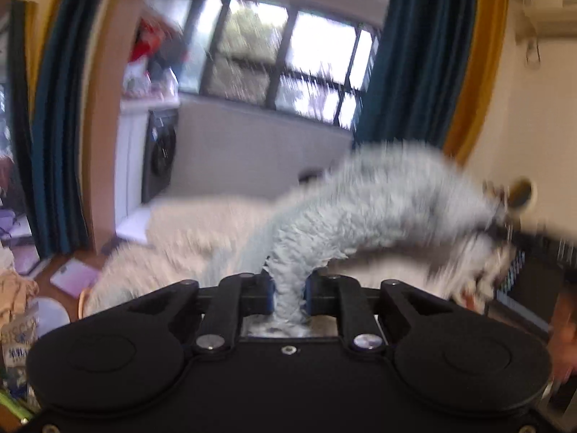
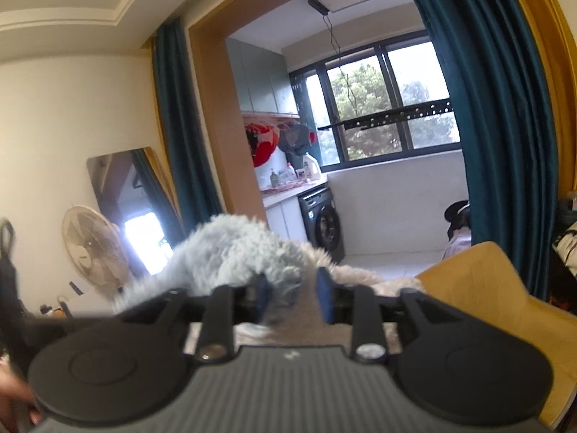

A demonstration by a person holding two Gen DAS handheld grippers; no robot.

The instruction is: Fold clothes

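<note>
In the left wrist view we see the left gripper point(image 1: 288, 294) pinching a bunched strip of the fluffy pale blue-grey garment point(image 1: 378, 209) between its blue pads point(image 1: 271, 296). From the pinch the fleece arches up and to the right, lifted off the cream fleece cover point(image 1: 187, 231) spread out farther back. At the far right end of that arch the right gripper point(image 1: 505, 238) shows only as a blur against the garment.

In the right wrist view we look along the right gripper point(image 2: 293, 297); its jaws stand partly apart. The same garment point(image 2: 238, 252) lies between and just beyond its blue pads point(image 2: 324, 296): the left pad is buried in the pile, while the right pad stands clear of it. We cannot tell whether the fleece is truly gripped. A mustard-yellow chair back point(image 2: 483, 281) sits near right, a standing fan point(image 2: 95, 249) far left, and a washing machine point(image 2: 324, 223) farther back by the window point(image 2: 389, 108).
</note>
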